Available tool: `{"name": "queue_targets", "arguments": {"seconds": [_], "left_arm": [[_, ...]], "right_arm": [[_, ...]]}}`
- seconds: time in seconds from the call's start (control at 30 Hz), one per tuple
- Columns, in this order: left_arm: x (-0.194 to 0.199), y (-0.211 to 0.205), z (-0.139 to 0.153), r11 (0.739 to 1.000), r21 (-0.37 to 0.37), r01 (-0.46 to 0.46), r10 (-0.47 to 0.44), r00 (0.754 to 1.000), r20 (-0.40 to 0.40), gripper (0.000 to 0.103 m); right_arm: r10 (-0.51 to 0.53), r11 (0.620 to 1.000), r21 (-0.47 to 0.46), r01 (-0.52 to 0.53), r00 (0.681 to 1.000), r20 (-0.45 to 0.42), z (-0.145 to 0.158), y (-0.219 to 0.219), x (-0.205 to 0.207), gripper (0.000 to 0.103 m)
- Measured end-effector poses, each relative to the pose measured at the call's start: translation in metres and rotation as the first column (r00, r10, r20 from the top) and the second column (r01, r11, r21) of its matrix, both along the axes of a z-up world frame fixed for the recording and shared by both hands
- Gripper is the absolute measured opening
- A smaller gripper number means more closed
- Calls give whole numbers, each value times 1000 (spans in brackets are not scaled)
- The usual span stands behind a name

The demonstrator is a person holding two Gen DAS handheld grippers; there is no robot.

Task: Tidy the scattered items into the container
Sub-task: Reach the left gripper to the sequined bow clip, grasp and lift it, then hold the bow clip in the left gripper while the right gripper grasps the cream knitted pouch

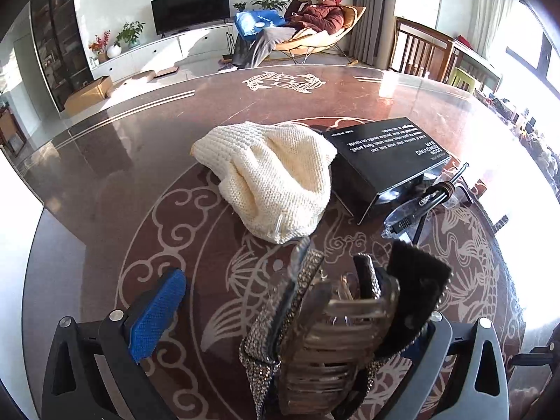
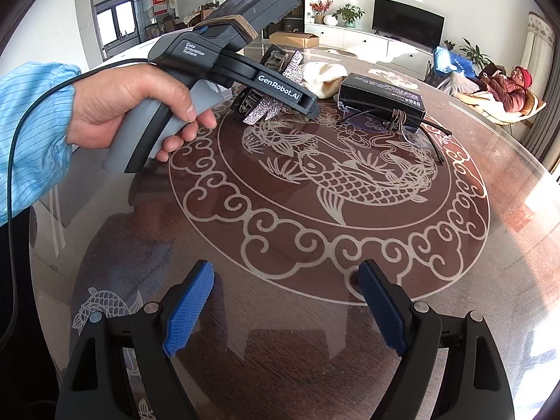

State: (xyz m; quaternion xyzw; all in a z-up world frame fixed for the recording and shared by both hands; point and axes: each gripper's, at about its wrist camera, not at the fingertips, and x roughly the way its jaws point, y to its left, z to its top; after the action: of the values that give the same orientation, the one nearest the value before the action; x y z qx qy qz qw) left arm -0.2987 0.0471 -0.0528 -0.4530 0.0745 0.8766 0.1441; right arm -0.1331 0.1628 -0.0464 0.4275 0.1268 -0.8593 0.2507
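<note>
Left gripper (image 1: 280,315) jaws clamped; right gripper (image 2: 285,308) jaws spread wide, pointing downward.

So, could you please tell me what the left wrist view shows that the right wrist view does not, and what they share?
Only the left wrist view shows the left gripper's fingers from behind, with the rhinestone hair claw up close between them. Only the right wrist view shows the person's left hand on the left gripper's handle, and the right gripper open over bare table. Both show the cream knit hat, the black box, the glasses beside it, and the hair claw.
</note>
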Motion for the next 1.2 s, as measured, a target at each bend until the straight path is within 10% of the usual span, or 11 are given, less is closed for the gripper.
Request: {"name": "queue_targets", "arguments": {"seconds": [0.07,0.17,0.27,0.67,0.83,1.0,1.2], "left_arm": [[1,-1,0,1000,-5,-9,9,1000,-6,103],[11,-6,6,997,-24,-79,77,994,-71,55],[25,-18,5,993,10,-121,121,991,-60,55],[175,-115,-4,980,6,-197,197,979,-49,55],[170,-121,-4,975,0,-224,224,973,-54,61],[156,-118,-7,971,-4,-237,237,971,-4,103],[156,-119,-7,971,0,-238,238,971,-1,103]], "right_arm": [[0,1000,0,0,1000,0,0,0,0,85],[0,1000,0,0,1000,0,0,0,0,85],[0,1000,0,0,1000,0,0,0,0,85],[0,1000,0,0,1000,-1,1,0,0,85],[0,1000,0,0,1000,-1,1,0,0,85],[0,1000,0,0,1000,0,1,0,0,85],[0,1000,0,0,1000,0,1,0,0,85]]}}
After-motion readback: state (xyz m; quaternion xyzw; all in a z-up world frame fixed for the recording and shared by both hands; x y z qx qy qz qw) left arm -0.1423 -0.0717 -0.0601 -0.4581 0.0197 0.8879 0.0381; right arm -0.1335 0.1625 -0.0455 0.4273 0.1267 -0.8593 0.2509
